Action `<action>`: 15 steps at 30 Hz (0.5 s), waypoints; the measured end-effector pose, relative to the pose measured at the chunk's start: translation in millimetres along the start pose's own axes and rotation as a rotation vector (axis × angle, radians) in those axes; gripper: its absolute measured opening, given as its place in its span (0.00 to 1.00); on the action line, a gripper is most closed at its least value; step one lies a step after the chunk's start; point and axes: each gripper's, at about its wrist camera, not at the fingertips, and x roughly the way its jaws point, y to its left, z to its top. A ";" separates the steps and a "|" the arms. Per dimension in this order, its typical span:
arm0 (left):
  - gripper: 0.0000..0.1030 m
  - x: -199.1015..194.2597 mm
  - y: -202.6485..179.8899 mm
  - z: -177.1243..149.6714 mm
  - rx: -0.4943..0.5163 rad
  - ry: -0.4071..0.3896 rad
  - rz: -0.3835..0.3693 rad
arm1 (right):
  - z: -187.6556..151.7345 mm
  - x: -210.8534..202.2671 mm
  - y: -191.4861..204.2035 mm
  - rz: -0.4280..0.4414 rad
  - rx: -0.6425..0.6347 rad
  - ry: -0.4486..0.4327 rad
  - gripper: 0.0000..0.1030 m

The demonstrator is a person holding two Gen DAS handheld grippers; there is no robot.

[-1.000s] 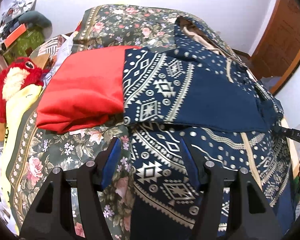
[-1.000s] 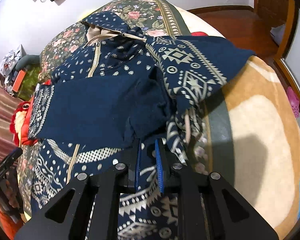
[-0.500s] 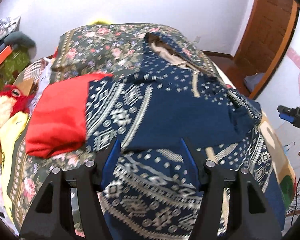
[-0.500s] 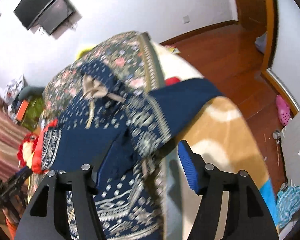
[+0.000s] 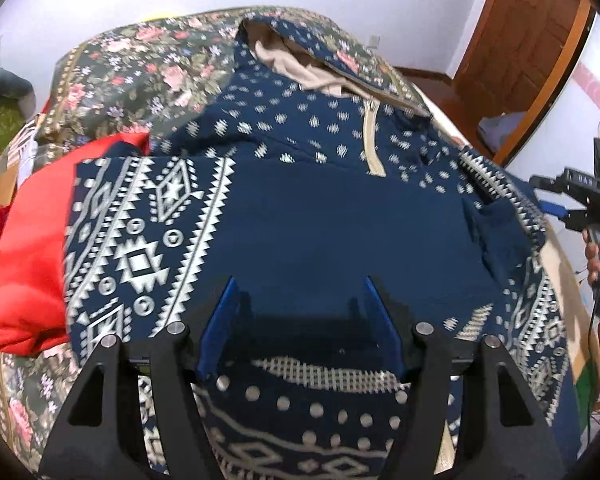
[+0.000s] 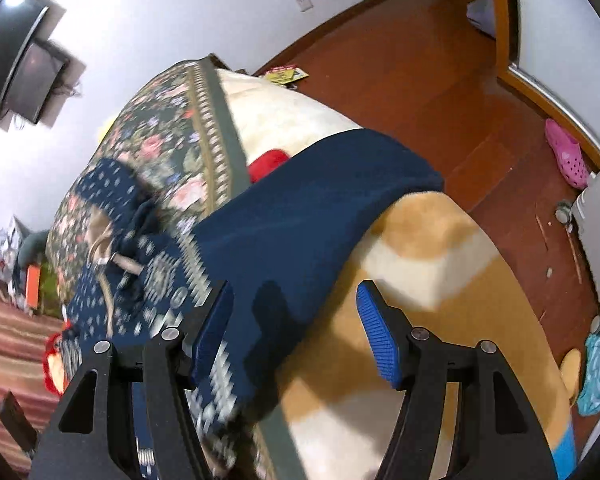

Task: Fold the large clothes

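Slipper (image 6: 566,155) (right view only)

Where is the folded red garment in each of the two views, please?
Left wrist view: the folded red garment lies at the left edge, beside and partly under the navy patterned hooded jacket.
Right wrist view: I cannot pick it out with certainty; small red patches show, but what they are is unclear.
Shared landmark: the jacket's beige hood lining.

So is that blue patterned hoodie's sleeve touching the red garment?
Touching. The left wrist view shows the hoodie's patterned sleeve lying over the red garment.
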 end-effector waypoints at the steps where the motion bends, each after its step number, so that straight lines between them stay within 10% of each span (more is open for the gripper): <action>1: 0.62 8.1 0.2 0.8 -0.004 0.012 -0.003 | 4.1 6.0 -3.9 0.000 0.023 -0.006 0.59; 4: 0.62 24.3 2.4 0.5 -0.026 0.033 -0.009 | 15.0 15.8 -12.7 -0.008 0.080 -0.043 0.57; 11: 0.63 39.0 -2.7 -5.3 -0.013 0.033 0.027 | 26.7 27.9 -11.8 -0.128 0.103 -0.048 0.10; 15: 0.64 40.9 -8.3 -7.9 0.018 0.030 0.059 | 27.0 -10.2 -6.1 -0.081 0.064 -0.138 0.04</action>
